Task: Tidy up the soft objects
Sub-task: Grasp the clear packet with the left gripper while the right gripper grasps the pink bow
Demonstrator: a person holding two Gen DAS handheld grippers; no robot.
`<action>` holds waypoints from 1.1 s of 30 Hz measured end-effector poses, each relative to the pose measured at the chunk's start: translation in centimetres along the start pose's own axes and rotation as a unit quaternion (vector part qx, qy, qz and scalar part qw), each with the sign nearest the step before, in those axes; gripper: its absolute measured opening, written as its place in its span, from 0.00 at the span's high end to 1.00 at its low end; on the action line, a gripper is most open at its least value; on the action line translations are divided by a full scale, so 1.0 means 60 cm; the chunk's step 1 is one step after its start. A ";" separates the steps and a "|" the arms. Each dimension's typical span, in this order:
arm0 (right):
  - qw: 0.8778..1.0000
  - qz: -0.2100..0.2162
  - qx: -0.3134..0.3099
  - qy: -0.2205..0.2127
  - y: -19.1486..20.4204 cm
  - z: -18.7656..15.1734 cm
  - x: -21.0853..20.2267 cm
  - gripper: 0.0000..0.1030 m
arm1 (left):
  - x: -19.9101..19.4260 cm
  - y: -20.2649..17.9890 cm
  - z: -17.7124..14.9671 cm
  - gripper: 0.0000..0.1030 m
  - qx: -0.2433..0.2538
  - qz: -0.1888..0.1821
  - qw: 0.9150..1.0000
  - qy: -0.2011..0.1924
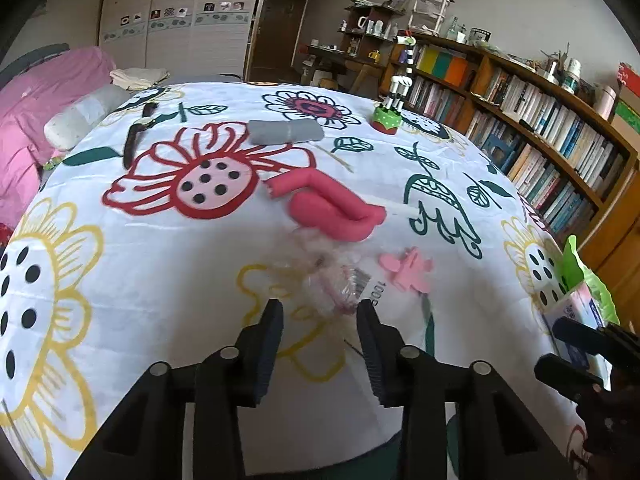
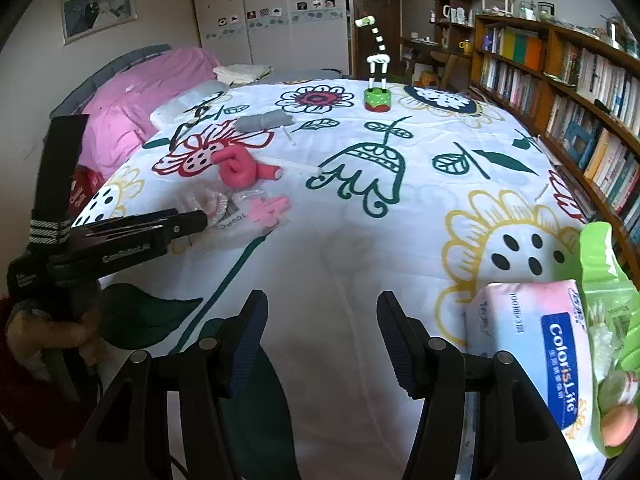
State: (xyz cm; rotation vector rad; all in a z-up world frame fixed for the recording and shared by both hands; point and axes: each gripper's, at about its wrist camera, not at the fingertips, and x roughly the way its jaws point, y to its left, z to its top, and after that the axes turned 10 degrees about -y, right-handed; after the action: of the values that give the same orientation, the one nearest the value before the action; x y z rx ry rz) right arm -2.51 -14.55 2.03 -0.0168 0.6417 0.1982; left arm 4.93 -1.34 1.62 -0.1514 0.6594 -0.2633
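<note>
On the flowered bedspread (image 1: pixel 160 264) lie a red foam tube (image 1: pixel 332 208) bent in a loop, a grey rolled cloth (image 1: pixel 286 131), a pink foam piece (image 1: pixel 408 270) and a clear plastic bag of small items (image 1: pixel 336 280). My left gripper (image 1: pixel 320 312) is open, its fingertips just short of the clear bag. My right gripper (image 2: pixel 320 312) is open and empty over bare bedspread. The red tube (image 2: pixel 240 170), clear bag (image 2: pixel 212 204) and pink piece (image 2: pixel 268 210) also show in the right wrist view, with the left gripper (image 2: pixel 192 220) beside them.
A tissue pack (image 2: pixel 532 348) and a green bag (image 2: pixel 608 300) lie at the right edge. A toy giraffe on a green base (image 2: pixel 377 100) stands at the far side. A dark strap (image 1: pixel 136 136) lies far left. Bookshelves (image 1: pixel 540 128) line the right; pink bedding (image 1: pixel 44 112) lies left.
</note>
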 end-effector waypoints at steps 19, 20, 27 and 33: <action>1.000 0.012 -0.017 0.012 0.036 0.013 0.028 0.44 | -0.007 -0.020 0.022 0.48 0.023 -0.005 0.999 -0.032; 1.000 0.012 -0.016 0.012 0.036 0.012 0.029 0.43 | -0.005 -0.025 0.022 0.48 0.031 -0.004 0.999 -0.034; 1.000 0.012 -0.007 0.018 0.029 0.009 0.037 0.44 | 0.025 -0.040 0.020 0.49 0.054 -0.014 0.998 -0.011; 1.000 0.010 0.000 0.019 0.021 0.009 0.043 0.44 | 0.034 -0.032 0.017 0.70 0.042 -0.018 0.999 0.006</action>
State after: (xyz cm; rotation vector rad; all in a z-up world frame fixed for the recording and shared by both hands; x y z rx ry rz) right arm -0.42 -12.80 1.01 -0.0145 0.6809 0.2185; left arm 6.75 -3.68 1.66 -0.0802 0.6571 -0.3260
